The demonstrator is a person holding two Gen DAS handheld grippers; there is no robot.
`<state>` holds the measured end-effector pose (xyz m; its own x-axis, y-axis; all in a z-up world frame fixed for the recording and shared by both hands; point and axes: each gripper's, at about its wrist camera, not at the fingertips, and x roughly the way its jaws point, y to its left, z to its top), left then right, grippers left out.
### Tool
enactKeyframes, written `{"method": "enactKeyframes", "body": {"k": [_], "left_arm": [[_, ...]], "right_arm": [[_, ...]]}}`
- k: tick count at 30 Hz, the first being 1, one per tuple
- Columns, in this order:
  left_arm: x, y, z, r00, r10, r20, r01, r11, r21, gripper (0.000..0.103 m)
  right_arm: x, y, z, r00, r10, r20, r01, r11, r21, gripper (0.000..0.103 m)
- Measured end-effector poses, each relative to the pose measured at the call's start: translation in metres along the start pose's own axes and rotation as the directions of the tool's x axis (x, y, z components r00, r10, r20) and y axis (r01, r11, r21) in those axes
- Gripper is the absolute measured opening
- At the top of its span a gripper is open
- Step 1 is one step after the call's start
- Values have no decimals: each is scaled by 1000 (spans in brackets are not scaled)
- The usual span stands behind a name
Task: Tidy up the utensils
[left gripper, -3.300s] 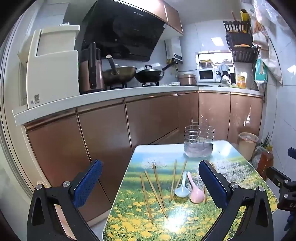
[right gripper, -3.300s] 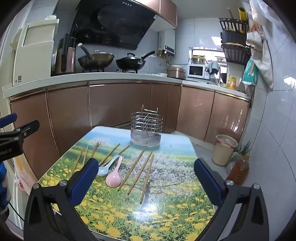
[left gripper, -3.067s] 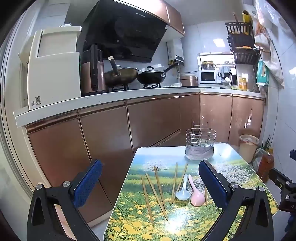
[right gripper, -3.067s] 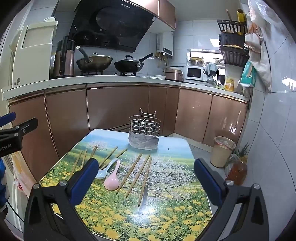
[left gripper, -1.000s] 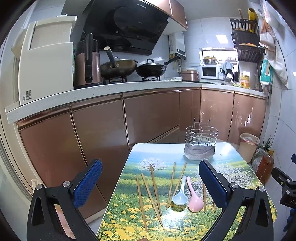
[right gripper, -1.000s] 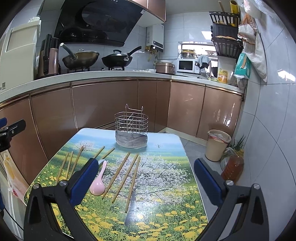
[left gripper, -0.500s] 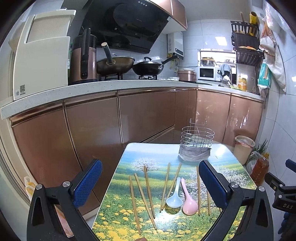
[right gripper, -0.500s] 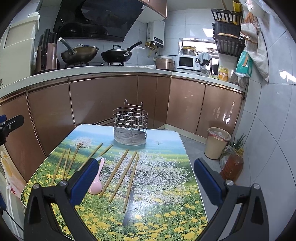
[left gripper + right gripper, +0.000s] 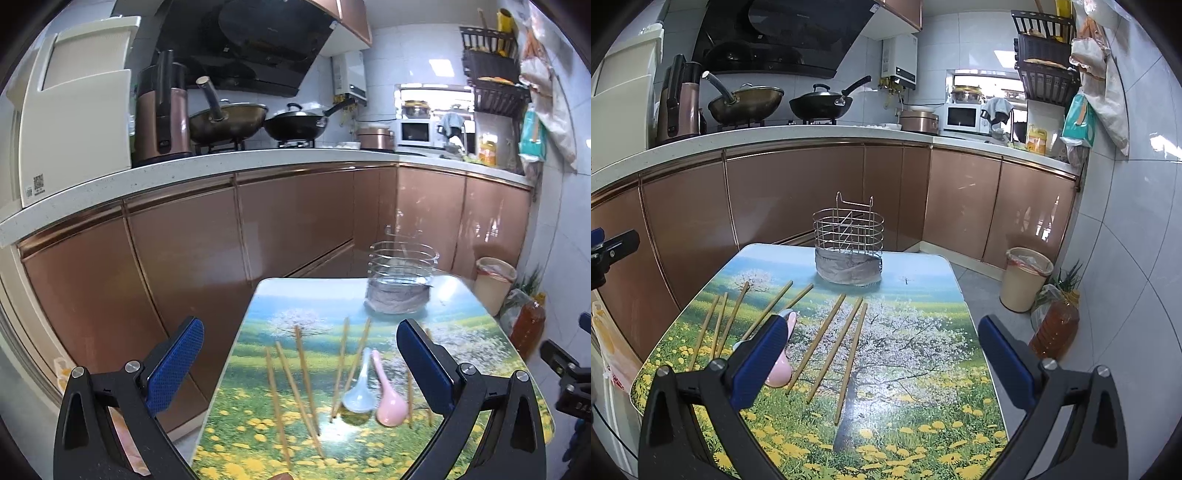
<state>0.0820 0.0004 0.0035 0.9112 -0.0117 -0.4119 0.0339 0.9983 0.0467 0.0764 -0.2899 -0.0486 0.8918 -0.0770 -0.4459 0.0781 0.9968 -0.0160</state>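
Both blue-padded grippers, left (image 9: 300,363) and right (image 9: 882,356), jaws wide, empty, have drifted nearer flower-print table (image 9: 916,373); wooden chopsticks (image 9: 827,341), pink spoon (image 9: 388,398), pale blue spoon (image 9: 359,389) lie loose before wire basket (image 9: 848,245); nothing sorted yet

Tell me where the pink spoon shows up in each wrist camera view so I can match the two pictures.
Left wrist view: the pink spoon lies low and right of centre on the table, beside the pale blue spoon.
Right wrist view: the pink spoon sits low left, partly hidden behind the right gripper's left finger.
Shared landmark: the wire utensil basket at the table's far end.
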Motion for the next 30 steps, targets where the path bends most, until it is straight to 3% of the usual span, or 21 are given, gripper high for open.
{"method": "enactKeyframes", "body": {"k": [9, 17, 23, 25, 27, 30], "left_arm": [[26, 44, 25, 997, 21, -78, -27, 997, -77, 103], [76, 69, 30, 974, -34, -224, 6, 992, -123, 103], [122, 79, 13, 935, -101, -341, 39, 982, -185, 102], [137, 82, 8, 917, -127, -379, 48, 976, -211, 95], [153, 84, 0, 886, -178, -428, 73, 965, -250, 77], [175, 85, -8, 845, -226, -485, 90, 953, -288, 67]], "right_arm": [[17, -17, 11, 998, 46, -30, -44, 998, 55, 103], [44, -21, 36, 997, 53, -57, -51, 998, 39, 103], [79, -11, 40, 988, 98, -119, -95, 995, 27, 102], [94, -7, 38, 982, 119, -147, -116, 993, 27, 101], [109, -1, 36, 973, 145, -180, -143, 989, 25, 96], [130, 6, 34, 958, 178, -225, -177, 984, 26, 76]]}}
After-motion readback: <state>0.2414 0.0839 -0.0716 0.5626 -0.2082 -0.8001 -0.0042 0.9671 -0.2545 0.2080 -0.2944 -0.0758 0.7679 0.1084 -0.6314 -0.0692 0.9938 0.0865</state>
